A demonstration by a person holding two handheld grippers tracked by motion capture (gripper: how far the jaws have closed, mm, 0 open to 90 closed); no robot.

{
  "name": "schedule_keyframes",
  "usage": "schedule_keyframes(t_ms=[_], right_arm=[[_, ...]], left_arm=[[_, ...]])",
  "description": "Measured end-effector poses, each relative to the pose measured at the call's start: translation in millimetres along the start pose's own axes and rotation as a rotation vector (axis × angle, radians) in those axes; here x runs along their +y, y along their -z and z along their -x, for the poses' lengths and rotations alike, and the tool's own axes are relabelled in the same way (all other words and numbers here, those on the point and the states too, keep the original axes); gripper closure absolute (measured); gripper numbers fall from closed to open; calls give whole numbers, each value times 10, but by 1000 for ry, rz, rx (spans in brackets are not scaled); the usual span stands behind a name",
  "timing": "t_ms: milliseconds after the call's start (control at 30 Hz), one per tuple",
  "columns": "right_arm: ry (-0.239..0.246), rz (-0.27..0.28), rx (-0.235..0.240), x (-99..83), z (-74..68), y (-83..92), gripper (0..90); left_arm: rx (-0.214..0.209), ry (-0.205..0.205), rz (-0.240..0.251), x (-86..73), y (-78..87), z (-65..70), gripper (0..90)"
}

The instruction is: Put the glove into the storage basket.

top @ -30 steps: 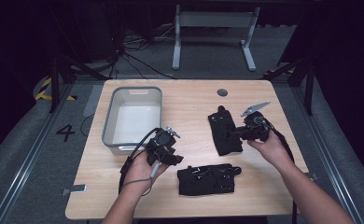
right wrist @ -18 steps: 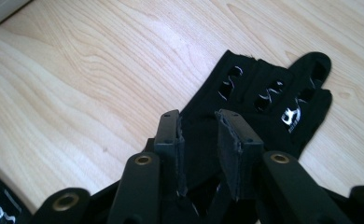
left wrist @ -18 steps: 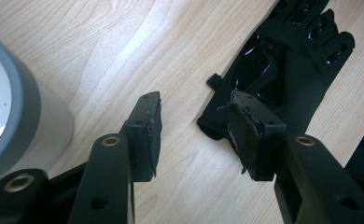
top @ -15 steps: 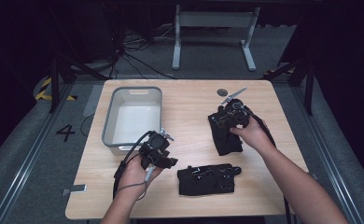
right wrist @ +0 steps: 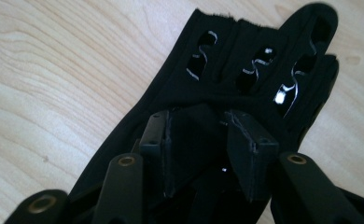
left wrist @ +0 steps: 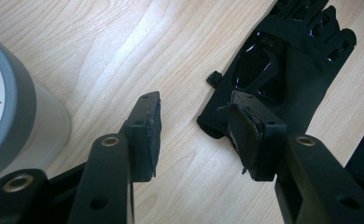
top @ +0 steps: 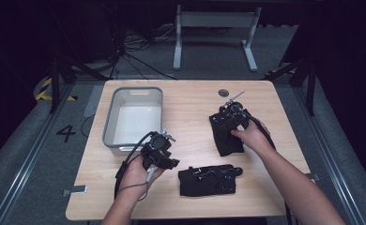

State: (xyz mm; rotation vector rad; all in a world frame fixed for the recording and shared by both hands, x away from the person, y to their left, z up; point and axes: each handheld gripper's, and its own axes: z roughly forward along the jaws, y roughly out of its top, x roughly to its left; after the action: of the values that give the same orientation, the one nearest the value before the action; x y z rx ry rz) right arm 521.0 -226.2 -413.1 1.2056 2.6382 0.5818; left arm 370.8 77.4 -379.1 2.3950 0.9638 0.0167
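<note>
Your right claw (right wrist: pixel 203 140) pinches a fold of the far glove (right wrist: pixel 245 65). Your left claw (left wrist: pixel 196 133) stands spread above the worktop (left wrist: pixel 124 56), the near glove (left wrist: pixel 287 60) just ahead of it.

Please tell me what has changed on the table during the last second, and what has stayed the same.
The right gripper moved from the glove's right edge leftward onto the far glove, and its jaws now close around a fold of the fabric. The left gripper drifted slightly toward the person; its jaws are open above bare wood beside the near glove. Both gloves and the grey bin kept their places.
</note>
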Motion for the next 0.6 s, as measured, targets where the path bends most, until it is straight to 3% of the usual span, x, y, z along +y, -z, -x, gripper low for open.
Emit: schedule_keyframes(t_ms=[100,233,333,600], right_arm=[[15,10,8,-21,-51,19,604],[65,11,56,-5,-280,47,611],[69,-1,72,0,-349,21,616],[76,-76,59,-22,-435,-144,660]], left_arm=[[-2,-2,-6,10,-12,-3,541],[-5,-8,-14,25,-43,12,541],[-6,-8,-14,25,-45,13,541],[-6,-2,-15,21,-47,-10,539]])
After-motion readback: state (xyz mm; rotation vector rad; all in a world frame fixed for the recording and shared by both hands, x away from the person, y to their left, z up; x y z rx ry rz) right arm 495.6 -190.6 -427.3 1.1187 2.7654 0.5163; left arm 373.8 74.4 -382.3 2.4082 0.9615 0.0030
